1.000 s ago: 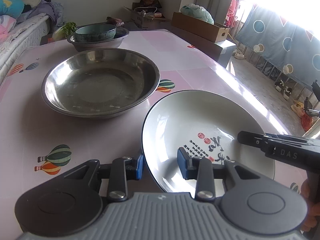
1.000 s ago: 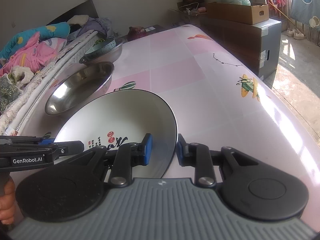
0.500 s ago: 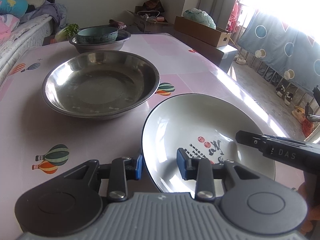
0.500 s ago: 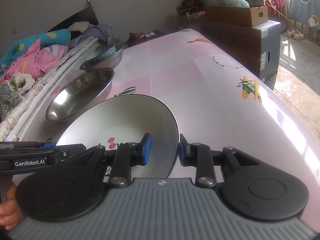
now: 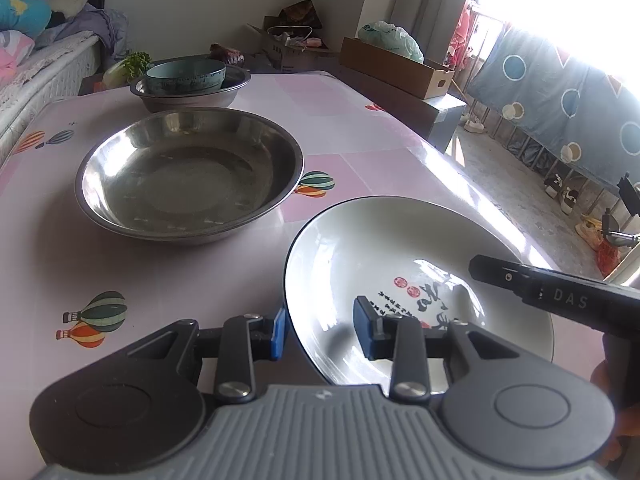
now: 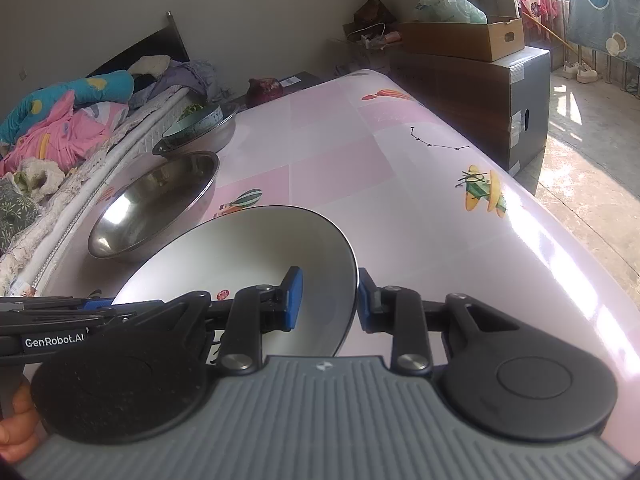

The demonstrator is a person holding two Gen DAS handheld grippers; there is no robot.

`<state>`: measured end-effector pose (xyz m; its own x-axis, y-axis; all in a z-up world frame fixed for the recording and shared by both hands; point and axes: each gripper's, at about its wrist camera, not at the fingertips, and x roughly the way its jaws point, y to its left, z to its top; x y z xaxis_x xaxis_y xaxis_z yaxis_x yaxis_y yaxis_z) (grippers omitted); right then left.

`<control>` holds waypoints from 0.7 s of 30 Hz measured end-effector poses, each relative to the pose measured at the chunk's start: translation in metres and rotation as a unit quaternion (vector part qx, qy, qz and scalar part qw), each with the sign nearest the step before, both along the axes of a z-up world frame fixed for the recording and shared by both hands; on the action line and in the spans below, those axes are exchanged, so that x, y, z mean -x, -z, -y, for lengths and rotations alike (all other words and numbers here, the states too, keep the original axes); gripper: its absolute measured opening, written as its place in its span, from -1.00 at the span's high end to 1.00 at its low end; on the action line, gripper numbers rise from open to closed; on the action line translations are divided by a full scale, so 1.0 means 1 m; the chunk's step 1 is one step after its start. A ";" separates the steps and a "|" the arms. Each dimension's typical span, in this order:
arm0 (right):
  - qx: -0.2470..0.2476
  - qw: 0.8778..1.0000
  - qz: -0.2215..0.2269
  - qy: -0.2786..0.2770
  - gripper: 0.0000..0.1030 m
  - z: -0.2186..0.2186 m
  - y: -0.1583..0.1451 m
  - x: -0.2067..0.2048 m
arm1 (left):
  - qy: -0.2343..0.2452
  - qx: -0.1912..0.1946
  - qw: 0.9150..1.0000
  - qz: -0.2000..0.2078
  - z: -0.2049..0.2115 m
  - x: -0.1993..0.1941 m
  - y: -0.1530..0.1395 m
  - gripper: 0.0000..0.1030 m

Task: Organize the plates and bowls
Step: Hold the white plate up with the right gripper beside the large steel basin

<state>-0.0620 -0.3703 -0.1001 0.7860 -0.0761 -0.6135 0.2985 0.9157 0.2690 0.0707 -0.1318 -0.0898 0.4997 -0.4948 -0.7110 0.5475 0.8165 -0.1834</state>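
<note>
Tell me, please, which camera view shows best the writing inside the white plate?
The left wrist view. There the black writing and red seals on the white plate face the camera, partly covered by the hand-held grippers. In the right wrist view the plate shows mostly blank white; only one red seal peeks out.

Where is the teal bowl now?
In the left wrist view, the teal bowl sits inside the far steel basin, behind the wide steel basin.

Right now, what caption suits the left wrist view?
Both jaws straddle the white plate beside a steel basin.
</note>
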 end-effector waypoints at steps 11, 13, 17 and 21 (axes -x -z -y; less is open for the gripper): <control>0.004 1.000 0.011 0.001 0.46 -0.002 -0.009 0.003 | -0.005 0.008 1.000 0.008 -0.003 0.002 -0.006 0.33; 0.004 1.000 0.013 0.001 0.46 -0.002 -0.010 0.005 | -0.006 0.010 1.000 0.010 -0.004 0.003 -0.008 0.33; 0.004 1.000 0.015 0.002 0.46 -0.003 -0.013 0.005 | -0.008 0.013 1.000 0.013 -0.006 0.004 -0.010 0.33; 0.005 1.000 0.017 0.000 0.46 -0.004 -0.015 0.005 | -0.012 0.015 1.000 0.016 -0.008 0.005 -0.012 0.33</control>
